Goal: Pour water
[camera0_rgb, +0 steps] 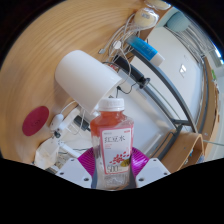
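Tool (110,172) at the near edge of the view, its two fingers closed on a bottle (110,140); the pink pads (137,160) press against the lower sides of the bottle, one at each side. Bottle upright, clear plastic, filled with a reddish liquid, topped by a white cap (110,103) and wrapped in a white label (112,150) with red print and a floral motif. Just behind the bottle, and slightly to its left, a large white cup (84,77) lies tilted on the desk (50,45), its open end toward the bottle. Left of the bottle, a round magenta disc (35,120) rests on the wooden desk. Between disc and bottle, small white items (58,128) too indistinct to identify. Beyond the cup, a white and blue object (143,47) and thin cables (125,60) lie near the far desk edge. Right of the bottle, a dark metal frame (172,100) curves down past the desk, with a pale floor (185,70) visible behind it.
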### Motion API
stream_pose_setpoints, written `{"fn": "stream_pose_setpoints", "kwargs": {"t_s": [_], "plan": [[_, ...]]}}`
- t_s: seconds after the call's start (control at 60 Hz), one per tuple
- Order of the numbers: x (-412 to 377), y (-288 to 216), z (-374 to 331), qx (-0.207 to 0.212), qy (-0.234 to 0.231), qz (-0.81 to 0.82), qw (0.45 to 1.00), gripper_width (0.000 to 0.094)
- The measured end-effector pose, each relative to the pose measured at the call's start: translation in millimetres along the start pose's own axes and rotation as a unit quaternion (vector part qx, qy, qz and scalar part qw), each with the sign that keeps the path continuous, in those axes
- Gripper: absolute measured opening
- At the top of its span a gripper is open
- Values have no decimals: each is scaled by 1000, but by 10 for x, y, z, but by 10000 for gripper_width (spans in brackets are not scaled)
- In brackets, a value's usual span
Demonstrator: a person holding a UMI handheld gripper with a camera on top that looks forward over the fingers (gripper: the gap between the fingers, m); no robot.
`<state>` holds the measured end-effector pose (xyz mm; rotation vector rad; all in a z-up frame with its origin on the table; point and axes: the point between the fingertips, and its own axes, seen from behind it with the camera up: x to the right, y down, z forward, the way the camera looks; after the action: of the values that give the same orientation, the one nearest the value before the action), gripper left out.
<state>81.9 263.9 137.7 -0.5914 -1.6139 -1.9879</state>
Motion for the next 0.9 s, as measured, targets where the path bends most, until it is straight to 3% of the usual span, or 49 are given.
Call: {"fn": "stream_pose_setpoints", "kwargs": {"t_s": [0.133, 0.233, 0.317, 0.383, 0.583, 0.733, 0.9], "plan": [[-21, 25, -55, 12, -8, 92, 996, 447], [-219, 90, -114, 16, -66, 303, 950, 450], [-328, 117, -199, -7, -89, 461, 883, 449], [-438, 113, -219, 8, -121, 568, 814, 449], [-755, -153, -288, 9, -195, 805, 561, 448], [-908, -170, -209, 3, -187, 882, 433, 447], [-964, -88, -163, -21, -144, 898, 415, 448]]}}
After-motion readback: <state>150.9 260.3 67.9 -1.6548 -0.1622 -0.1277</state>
